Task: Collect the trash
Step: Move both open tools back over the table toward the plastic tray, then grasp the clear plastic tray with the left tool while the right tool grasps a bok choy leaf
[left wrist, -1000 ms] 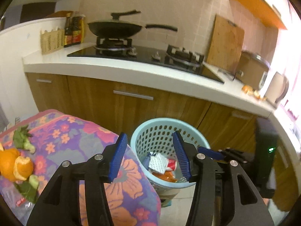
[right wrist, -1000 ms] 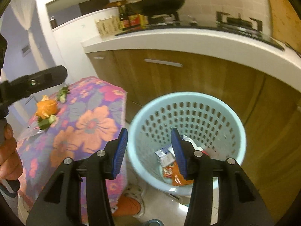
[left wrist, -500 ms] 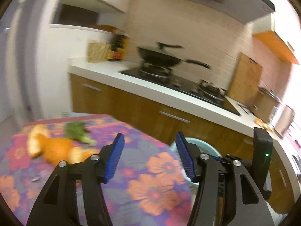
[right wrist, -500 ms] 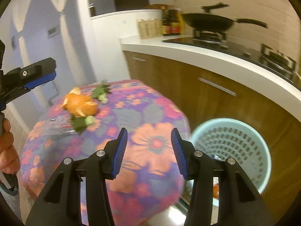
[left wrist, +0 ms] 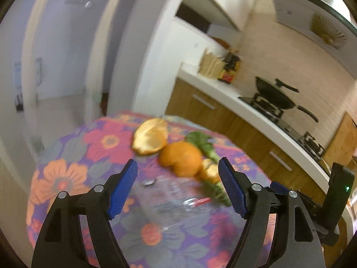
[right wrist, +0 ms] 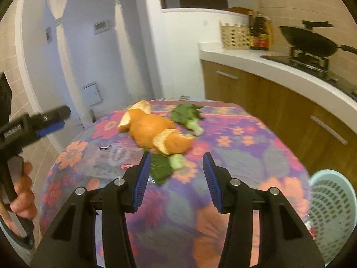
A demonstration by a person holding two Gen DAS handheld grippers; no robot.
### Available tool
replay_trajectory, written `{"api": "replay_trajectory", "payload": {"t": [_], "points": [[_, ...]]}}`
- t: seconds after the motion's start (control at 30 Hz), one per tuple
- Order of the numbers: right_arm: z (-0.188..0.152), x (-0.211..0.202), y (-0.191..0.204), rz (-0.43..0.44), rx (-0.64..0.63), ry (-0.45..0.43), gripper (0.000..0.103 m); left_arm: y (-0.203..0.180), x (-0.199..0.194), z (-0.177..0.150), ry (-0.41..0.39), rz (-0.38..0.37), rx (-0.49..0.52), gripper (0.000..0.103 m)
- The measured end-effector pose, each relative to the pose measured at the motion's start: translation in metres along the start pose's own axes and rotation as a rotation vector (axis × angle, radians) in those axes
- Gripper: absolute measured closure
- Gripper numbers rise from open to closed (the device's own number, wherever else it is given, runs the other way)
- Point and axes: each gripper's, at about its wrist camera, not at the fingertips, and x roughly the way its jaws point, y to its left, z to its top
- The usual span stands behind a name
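Left wrist view: the left gripper (left wrist: pixel 177 186) is hanging over the floral tablecloth (left wrist: pixel 73 176), its jaws having just been opening and now standing wide with nothing between them, while orange peel (left wrist: pixel 181 159) and leafy green scraps (left wrist: pixel 204 144) are lying beyond the tips and a clear plastic wrapper (left wrist: pixel 176 197), blurred, is lying just below. Right wrist view: the right gripper (right wrist: pixel 176 176) is standing partly open and empty, pointing at the same peel and a green leaf (right wrist: pixel 160 167) near its left pad, with the pale blue basket (right wrist: pixel 330 201) sitting beside the table at lower right.
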Motion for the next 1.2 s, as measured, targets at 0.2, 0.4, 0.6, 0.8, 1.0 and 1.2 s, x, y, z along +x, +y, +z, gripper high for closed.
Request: {"api": "replay_trajectory", "payload": {"t": [0.2, 0.4, 0.6, 0.8, 1.0, 1.2], "points": [[-0.007, 0.042, 0.018, 0.021, -0.009, 0.051, 0.059, 0.026, 0.028, -0.021, 0.087, 0.026, -0.042, 0.03], [-0.007, 0.055, 0.023, 0.034, -0.032, 0.066, 0.058, 0.035, 0.05, -0.032, 0.167, -0.025, -0.103, 0.032], [-0.008, 0.074, 0.033, 0.007, -0.081, 0.142, 0.058, 0.037, 0.072, -0.044, 0.22, -0.094, -0.171, 0.048], [-0.008, 0.082, 0.038, -0.008, -0.112, 0.164, 0.059, 0.027, 0.076, -0.048, 0.23, -0.109, -0.129, 0.077], [-0.009, 0.092, 0.036, -0.018, -0.102, 0.213, 0.09, 0.019, 0.078, -0.051, 0.237, -0.098, -0.089, 0.098], [-0.01, 0.084, 0.034, 0.005, -0.094, 0.186, 0.1, 0.012, 0.066, -0.051, 0.186, -0.109, -0.038, 0.103]]}}
